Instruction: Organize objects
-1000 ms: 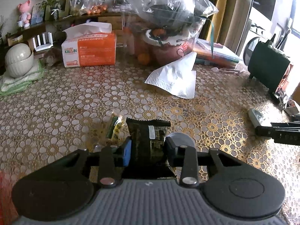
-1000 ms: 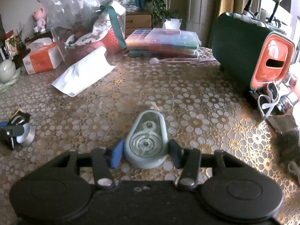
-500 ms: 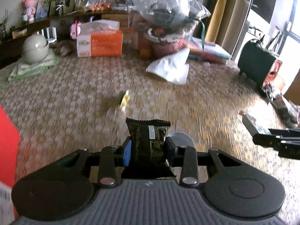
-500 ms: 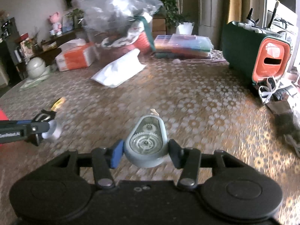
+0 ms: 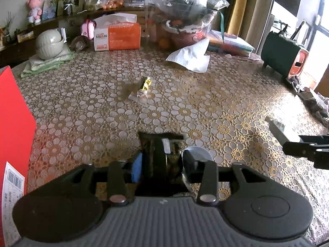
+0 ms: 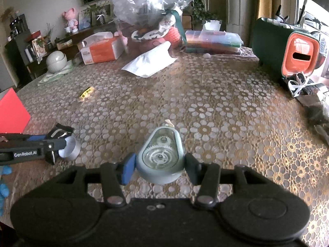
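Dark snack packet (image 5: 162, 152) between gripper pads; grey-blue correction tape (image 6: 159, 158) likewise, above tablecloth.

Daylight enters from the window (image 5: 320, 39) at my right; that pane is overexposed in the left-wrist view. A washed-out glare patch lies on the tablecloth (image 5: 292, 111) near its right edge. In the right-wrist view the window (image 6: 312, 14) is likewise blown out. The far wall and shelf (image 6: 24, 37) at my left are dim. My own gripper housings fill the bottom of both views as dark, low-detail masses. Fisheye distortion bows the table edge and bends the curtain (image 5: 236, 8) near the frame border; black vignetting cuts the corners. The plastic bag (image 6: 148, 2) shows specular highlights. Focus is soft overall, softest toward the edges.
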The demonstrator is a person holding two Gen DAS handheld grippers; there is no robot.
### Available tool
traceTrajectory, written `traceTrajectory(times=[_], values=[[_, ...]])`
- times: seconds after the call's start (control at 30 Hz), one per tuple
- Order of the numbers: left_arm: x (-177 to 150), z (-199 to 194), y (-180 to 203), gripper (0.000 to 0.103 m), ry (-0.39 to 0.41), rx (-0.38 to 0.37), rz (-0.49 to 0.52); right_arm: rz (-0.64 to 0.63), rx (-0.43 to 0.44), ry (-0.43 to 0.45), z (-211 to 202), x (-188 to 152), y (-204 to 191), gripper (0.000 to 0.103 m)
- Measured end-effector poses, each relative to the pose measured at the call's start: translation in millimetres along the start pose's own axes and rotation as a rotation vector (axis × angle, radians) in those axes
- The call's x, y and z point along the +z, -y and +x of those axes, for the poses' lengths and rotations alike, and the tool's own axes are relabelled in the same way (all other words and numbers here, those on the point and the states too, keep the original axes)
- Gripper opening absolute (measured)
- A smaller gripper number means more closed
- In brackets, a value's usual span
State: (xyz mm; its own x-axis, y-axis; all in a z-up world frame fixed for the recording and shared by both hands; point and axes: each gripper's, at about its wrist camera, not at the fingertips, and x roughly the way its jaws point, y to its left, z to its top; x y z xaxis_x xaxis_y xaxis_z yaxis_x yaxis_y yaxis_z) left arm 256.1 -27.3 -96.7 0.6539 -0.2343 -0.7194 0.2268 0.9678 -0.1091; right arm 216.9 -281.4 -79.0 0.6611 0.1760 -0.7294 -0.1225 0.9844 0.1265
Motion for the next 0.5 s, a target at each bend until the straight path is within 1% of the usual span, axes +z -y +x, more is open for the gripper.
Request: traceTrajectory(times=[0.03, 0.07, 0.1, 0.23, 0.43, 0.47, 0.5], values=[[-0.3, -2.5, -1.1, 0.062, 0.01, -0.01, -0.005, 0.001, 0.001, -0.002, 0.2, -0.6, 0.1, 0.051], [-0.8, -5.2, -2.0, 0.073, 0.022, -0.016, -0.01, 0.001, 0.0, -0.002, -0.3, -2.1, 0.4, 0.051], [-1.0, -7.4, -2.4, 0.075, 0.033, -0.013, -0.013, 0.003, 0.001, -0.002, -0.4, -2.5, 0.6, 0.051], [0.4, -4.8, -2.7, 0.075, 0.018, 0.024, 0.004, 0.006, 0.004, -0.003, -0.8, -3.4, 1.1, 0.051], [-1.5, 1.1, -13.8, 0.075, 0.012, 0.038, -0.013, 0.004, 0.007, -0.005, -1.2, -5.4, -1.1, 0.051], [-2.1, 1.8, -16.0, 0.072, 0.01, 0.029, -0.02, 0.003, 0.005, -0.007, -0.9, -5.7, -2.0, 0.051], [-2.7, 2.3, -18.5, 0.062, 0.006, 0.01, -0.029, 0.002, 0.007, -0.009, -0.3, -5.5, -2.7, 0.051]])
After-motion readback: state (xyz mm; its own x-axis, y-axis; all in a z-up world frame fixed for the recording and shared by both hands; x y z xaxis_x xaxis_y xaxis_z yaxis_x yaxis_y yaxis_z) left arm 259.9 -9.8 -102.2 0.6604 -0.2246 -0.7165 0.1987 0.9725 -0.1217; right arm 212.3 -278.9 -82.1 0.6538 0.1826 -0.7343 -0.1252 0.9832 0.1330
